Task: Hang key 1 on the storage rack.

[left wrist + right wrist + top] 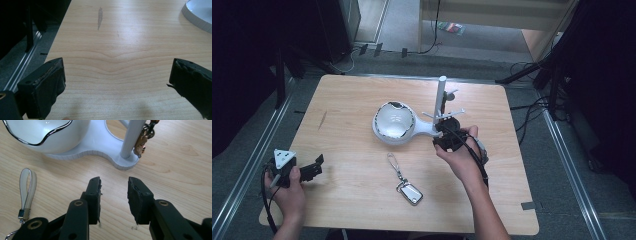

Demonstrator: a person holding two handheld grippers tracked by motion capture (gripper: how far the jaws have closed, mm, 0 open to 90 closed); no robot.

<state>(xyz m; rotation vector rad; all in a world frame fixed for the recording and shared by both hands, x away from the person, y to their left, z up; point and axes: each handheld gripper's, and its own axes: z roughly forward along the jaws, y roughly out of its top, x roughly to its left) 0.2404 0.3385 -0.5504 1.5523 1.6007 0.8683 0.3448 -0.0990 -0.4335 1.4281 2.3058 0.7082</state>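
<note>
High view: right gripper (451, 136) sat right at the foot of the white jewellery stand (404, 125), up by its post (441, 95); left gripper (309, 169) was parked way off near the desk's (352, 100) left edge.
Right gripper view: jaws were partly open with nothing between them, tips pointed at the stand's base (107, 147) just short of the post (131, 137).
Hanging bit: a small gold-ish chain or charm (142, 140) dangled beside the post, couldn't tell exactly what it was.
Left gripper view: jaws spread wide, empty, just bare wood ahead and a sliver of the stand's rim (197, 17) at top right.
Key fob: it lay on the desk (410, 192) with its strap loop (393, 162) toward the stand, near the right hand but apart from both grippers; the loop showed in the right gripper view too (27, 185).
Step, my guess: right hand looked to be working at the stand, either just after hanging the chain or lining up on it.
Next move, my guess: if the fob was next, the right gripper would need to swing back, drop low and pinch that thin strap, then lift it to a peg (457, 111) without knocking the stand.
</note>
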